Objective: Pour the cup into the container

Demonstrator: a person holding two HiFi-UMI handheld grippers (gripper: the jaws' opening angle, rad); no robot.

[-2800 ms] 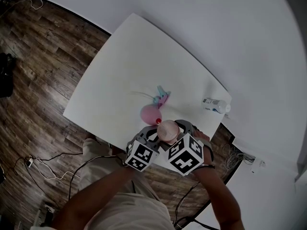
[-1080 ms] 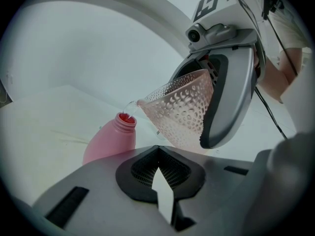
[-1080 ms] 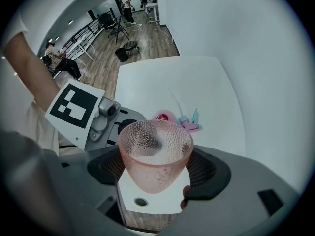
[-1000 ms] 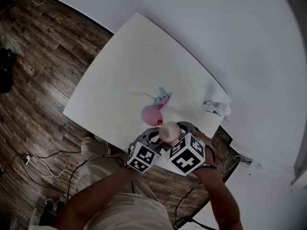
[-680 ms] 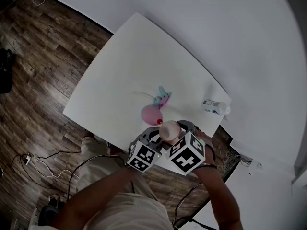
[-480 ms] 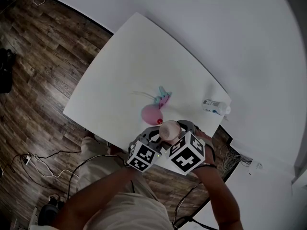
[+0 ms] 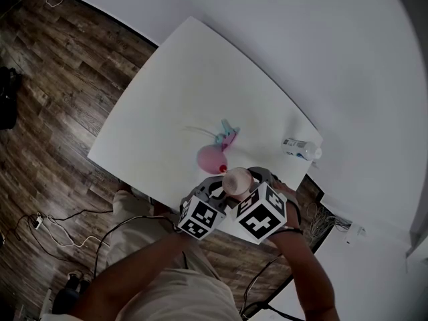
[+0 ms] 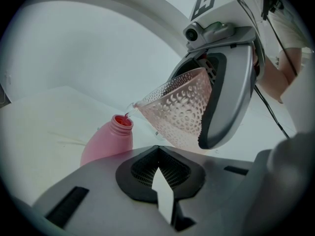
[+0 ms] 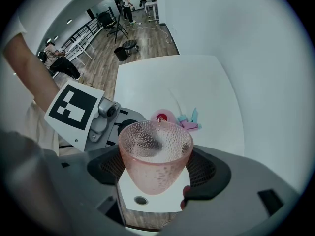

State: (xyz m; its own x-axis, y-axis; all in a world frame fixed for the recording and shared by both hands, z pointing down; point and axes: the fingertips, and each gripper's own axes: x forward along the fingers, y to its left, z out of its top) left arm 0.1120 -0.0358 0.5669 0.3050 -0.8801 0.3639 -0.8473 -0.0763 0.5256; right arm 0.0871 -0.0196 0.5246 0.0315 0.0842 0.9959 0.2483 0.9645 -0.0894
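A pink bottle [image 7: 210, 158] stands uncapped near the front edge of the white table [image 7: 174, 85]. My right gripper [image 7: 244, 187] is shut on a dimpled pink cup [image 7: 235, 179] and holds it tipped over the bottle. In the left gripper view the cup [image 8: 174, 109] leans lip-down and a thin stream runs into the bottle's mouth [image 8: 123, 121]. The right gripper view looks into the cup [image 9: 155, 154], with the bottle mouth [image 9: 161, 117] just beyond its rim. My left gripper [image 8: 160, 181] is shut on nothing, just in front of the bottle [image 8: 110, 141] and apart from it.
A small pink and blue object [image 7: 227, 136] lies just behind the bottle, with a thin pale strand [image 7: 197, 131] beside it. A clear plastic bottle [image 7: 299, 147] lies on its side at the table's far right corner. Wood floor with cables surrounds the table.
Almost nothing differs. The cup stays tipped over the pink bottle and both grippers hold their places.
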